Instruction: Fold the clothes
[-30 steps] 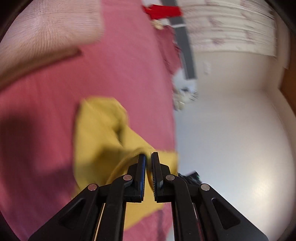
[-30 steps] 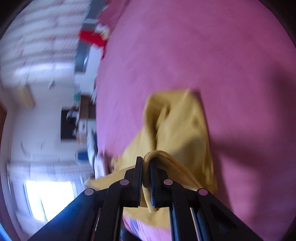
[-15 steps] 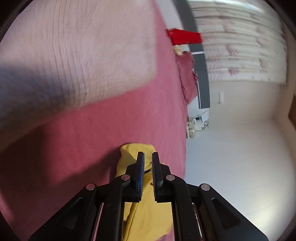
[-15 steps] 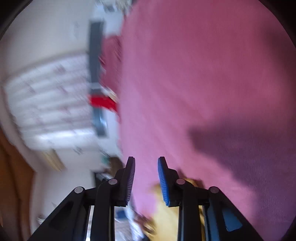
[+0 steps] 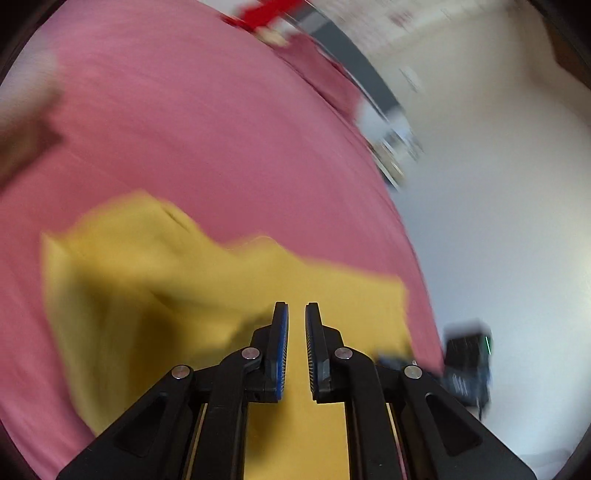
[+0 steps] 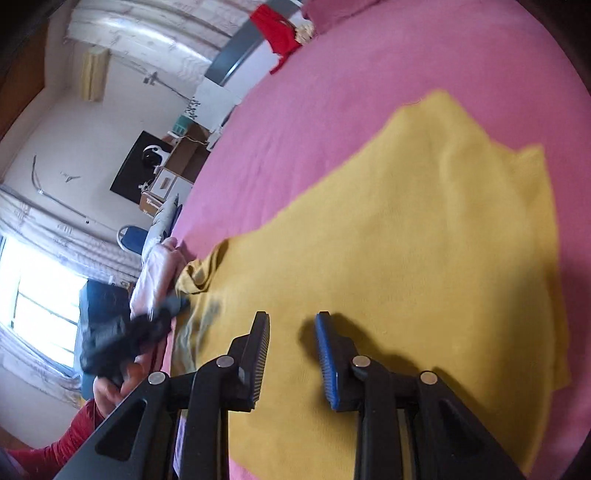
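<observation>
A yellow garment (image 6: 406, 251) lies spread on the pink bed cover (image 6: 369, 74), partly folded over itself at the far right. My right gripper (image 6: 291, 317) hovers just above it, open and empty. In the left wrist view the same yellow garment (image 5: 166, 280) is blurred by motion. My left gripper (image 5: 296, 308) is above its near part, jaws slightly apart with nothing between them. The other gripper (image 6: 122, 332) shows at the garment's left edge in the right wrist view.
A pale pink garment (image 6: 159, 273) lies at the bed's left edge. A red item (image 6: 277, 26) and a pillow sit at the far end of the bed. The bed edge drops to a white floor (image 5: 498, 221). A pale knit cloth (image 5: 22, 110) lies at the far left.
Both grippers have let go of the yellow garment, which now lies spread on the bed. The right gripper opened first, then swung back over the cloth; the left gripper has opened slightly.
</observation>
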